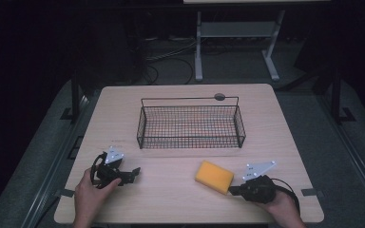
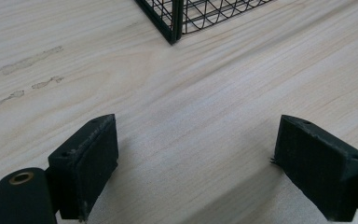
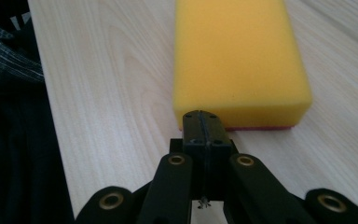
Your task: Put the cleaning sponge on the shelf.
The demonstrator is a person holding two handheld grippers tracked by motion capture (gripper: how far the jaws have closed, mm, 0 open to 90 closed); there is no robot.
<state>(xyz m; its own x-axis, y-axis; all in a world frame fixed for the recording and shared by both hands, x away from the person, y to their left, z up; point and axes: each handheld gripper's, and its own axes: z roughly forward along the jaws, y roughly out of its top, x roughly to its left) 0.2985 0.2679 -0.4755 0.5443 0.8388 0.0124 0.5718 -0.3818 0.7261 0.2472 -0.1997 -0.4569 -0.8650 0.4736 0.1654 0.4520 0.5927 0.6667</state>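
High view: yellow sponge (image 1: 213, 176) lies flat on the table (image 1: 180, 199), well in front of the wire basket (image 1: 190, 126), toward its right end; nothing in the basket yet, so sponge transfer, if that's the job, is all ahead; right gripper (image 1: 234, 189) jaws pressed together, tips at the sponge's near edge, contact unclear; left gripper (image 1: 132, 173) jaws wide apart, idle front-left of basket; sponge's pink underside barely visible.

Sponge (image 1: 214, 176) before basket (image 1: 190, 124) — on table (image 1: 171, 199).
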